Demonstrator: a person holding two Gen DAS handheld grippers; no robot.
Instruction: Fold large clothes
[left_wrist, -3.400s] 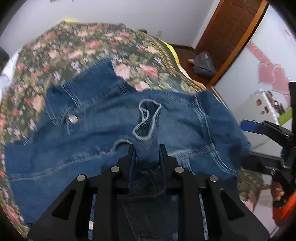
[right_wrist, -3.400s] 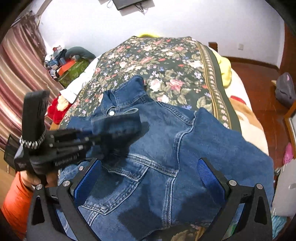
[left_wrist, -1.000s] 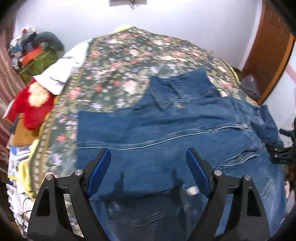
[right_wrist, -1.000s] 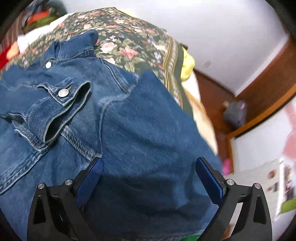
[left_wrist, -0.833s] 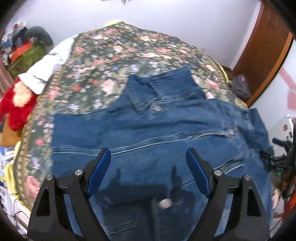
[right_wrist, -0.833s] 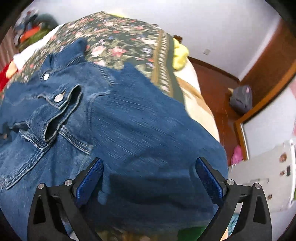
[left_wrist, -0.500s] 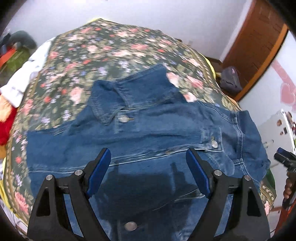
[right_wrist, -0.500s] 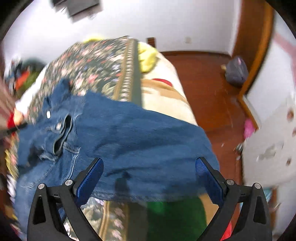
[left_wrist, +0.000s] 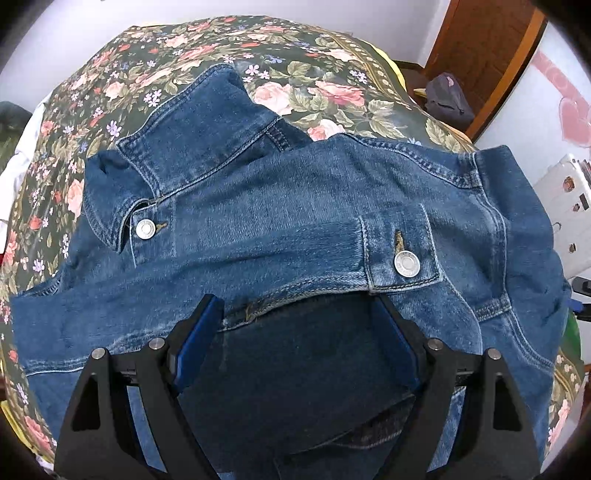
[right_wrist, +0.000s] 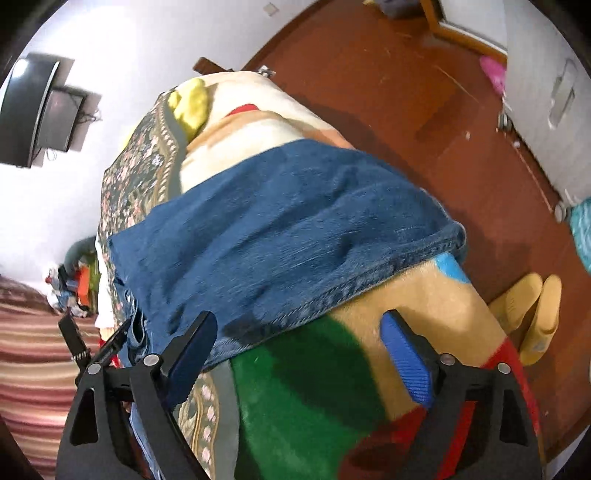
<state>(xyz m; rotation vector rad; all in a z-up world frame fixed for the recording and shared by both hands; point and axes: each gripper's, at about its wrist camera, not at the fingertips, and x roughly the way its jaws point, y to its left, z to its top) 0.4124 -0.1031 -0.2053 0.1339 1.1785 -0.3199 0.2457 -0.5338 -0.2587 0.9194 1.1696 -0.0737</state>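
A blue denim jacket (left_wrist: 280, 206) lies spread on a floral bedspread (left_wrist: 317, 74), collar at the far left and one sleeve folded across the chest with its buttoned cuff (left_wrist: 400, 251) toward the right. My left gripper (left_wrist: 301, 325) is open and empty, low over the jacket's near part. In the right wrist view the jacket's edge (right_wrist: 280, 229) hangs over the side of the bed. My right gripper (right_wrist: 299, 339) is open and empty, just below that hem over a colourful blanket (right_wrist: 332, 387).
A red-brown floor (right_wrist: 424, 92) lies beside the bed, with yellow slippers (right_wrist: 528, 314). A wooden door (left_wrist: 487, 48) and a dark bag (left_wrist: 448, 99) are at the far right. A wall-mounted TV (right_wrist: 33, 110) is on the white wall.
The left gripper let go of the sleeve, which now lies across the chest, and moved closer over the jacket. The right gripper swung out past the bed's side to the overhanging hem.
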